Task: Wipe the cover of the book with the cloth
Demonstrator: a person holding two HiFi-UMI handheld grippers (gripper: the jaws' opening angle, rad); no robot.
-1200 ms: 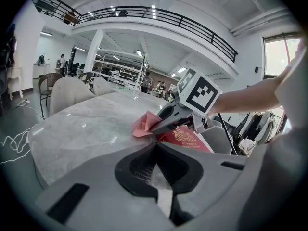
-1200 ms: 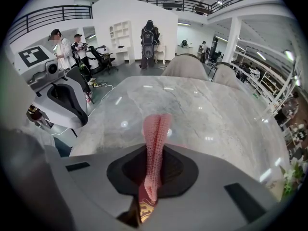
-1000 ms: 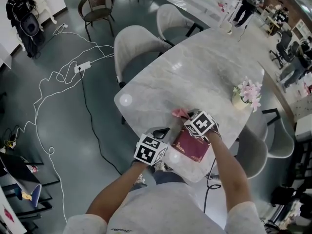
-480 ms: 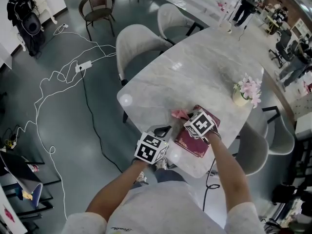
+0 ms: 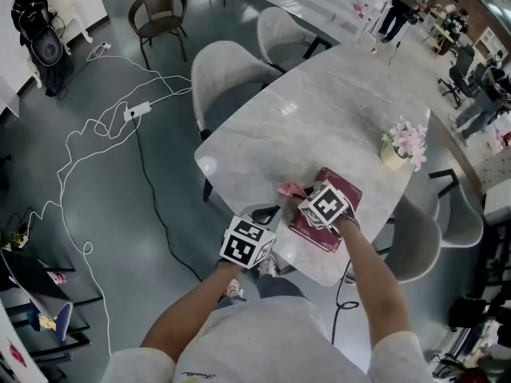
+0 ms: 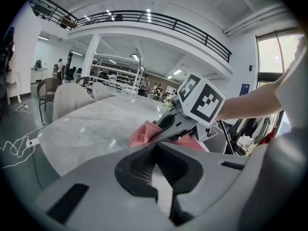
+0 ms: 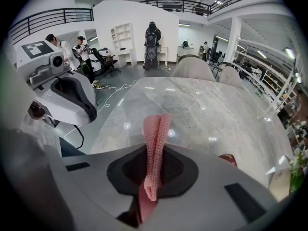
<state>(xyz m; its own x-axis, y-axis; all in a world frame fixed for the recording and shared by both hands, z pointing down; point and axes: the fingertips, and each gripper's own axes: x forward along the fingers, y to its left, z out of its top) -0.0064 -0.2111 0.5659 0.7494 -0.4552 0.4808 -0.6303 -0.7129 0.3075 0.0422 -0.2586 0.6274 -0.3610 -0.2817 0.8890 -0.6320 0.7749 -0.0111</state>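
A maroon book (image 5: 339, 188) lies on the marble table (image 5: 319, 110) near its front edge. My right gripper (image 5: 307, 202) hovers over the book's near left part, shut on a pink cloth (image 5: 289, 188) that sticks out to the left. In the right gripper view the cloth (image 7: 156, 134) stands pinched between the jaws of the right gripper (image 7: 153, 150), with a book corner (image 7: 230, 160) at the right. My left gripper (image 5: 265, 214) is at the table edge left of the book. Its jaws are shut with nothing in them, and the left gripper (image 6: 156, 146) faces the cloth (image 6: 142, 133).
A small vase of pink flowers (image 5: 401, 148) stands at the table's right side. White chairs (image 5: 231, 74) line the far left side and another chair (image 5: 419, 242) is at the right. White cables (image 5: 96, 126) trail over the floor on the left.
My right gripper with the cloth has slid along the cover toward me, so more of the book's far end shows. The left gripper has barely moved.
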